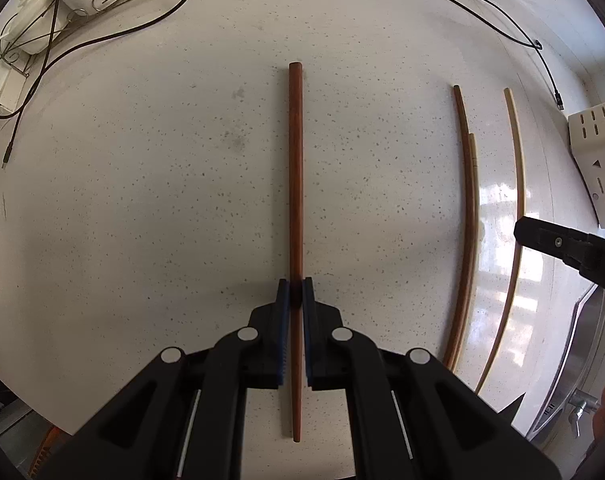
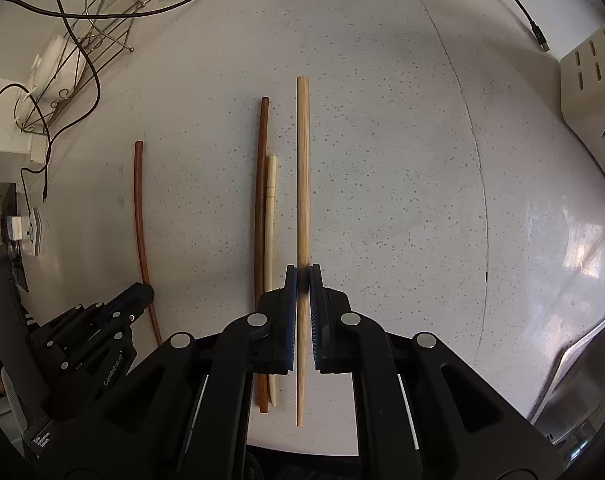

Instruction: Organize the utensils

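Observation:
My left gripper (image 1: 296,290) is shut on a reddish-brown chopstick (image 1: 295,168) that runs straight ahead along the white speckled counter; the same chopstick shows at the left of the right wrist view (image 2: 139,216). My right gripper (image 2: 303,278) is shut on a pale bamboo chopstick (image 2: 303,168), also seen curved at the right of the left wrist view (image 1: 518,184). A dark brown chopstick (image 2: 261,200) and a shorter cream chopstick (image 2: 270,216) lie side by side just left of the right gripper.
A wire dish rack (image 1: 58,12) with white dishes stands far left. Black cables (image 1: 482,0) trail across the back of the counter. A cream slotted utensil holder (image 2: 590,92) stands at the right. A steel sink edge (image 2: 574,360) lies near right.

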`<state>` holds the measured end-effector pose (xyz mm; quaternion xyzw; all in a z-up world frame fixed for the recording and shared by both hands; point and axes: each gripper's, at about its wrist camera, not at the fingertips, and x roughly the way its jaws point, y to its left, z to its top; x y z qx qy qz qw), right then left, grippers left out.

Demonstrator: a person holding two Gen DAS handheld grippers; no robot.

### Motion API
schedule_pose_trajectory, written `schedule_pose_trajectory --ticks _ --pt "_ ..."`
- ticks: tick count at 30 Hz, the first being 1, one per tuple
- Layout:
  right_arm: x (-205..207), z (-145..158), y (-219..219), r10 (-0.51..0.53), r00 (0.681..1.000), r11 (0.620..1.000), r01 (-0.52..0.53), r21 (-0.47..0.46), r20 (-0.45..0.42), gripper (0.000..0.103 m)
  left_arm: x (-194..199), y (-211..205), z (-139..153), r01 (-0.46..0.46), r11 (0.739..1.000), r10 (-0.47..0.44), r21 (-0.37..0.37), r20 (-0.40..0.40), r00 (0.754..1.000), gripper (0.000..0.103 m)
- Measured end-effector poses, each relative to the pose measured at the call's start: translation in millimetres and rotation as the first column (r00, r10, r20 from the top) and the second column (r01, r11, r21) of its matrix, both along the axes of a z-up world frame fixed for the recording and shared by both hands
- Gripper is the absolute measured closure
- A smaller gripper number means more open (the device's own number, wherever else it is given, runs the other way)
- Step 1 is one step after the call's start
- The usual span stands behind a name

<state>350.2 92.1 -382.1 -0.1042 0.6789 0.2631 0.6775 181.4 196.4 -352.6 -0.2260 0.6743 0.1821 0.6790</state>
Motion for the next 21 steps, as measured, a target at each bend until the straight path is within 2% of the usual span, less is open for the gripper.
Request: schedule_pose_trajectory --ticks 17,19,21 --pt "7.6 -3.8 -16.8 -0.025 1.0 1.0 0.025 0.001 -0.01 0.097 20.6 20.5 -1.4 0.003 1.0 -0.003 0.0 -0.018 1.0 0.097" --pt "8.2 -3.2 -18.0 -0.026 1.0 1.0 0.026 0.002 -0.009 0.097 23.6 21.0 -0.2 0.006 1.0 -0.006 0.007 -0.024 1.0 0.086" --pt "8.4 -2.7 -19.7 -0.028 1.0 1.0 0.028 0.004 -0.009 0.097 24.5 23.4 0.6 0.008 1.0 -0.007 0.022 -0.028 1.0 0.08"
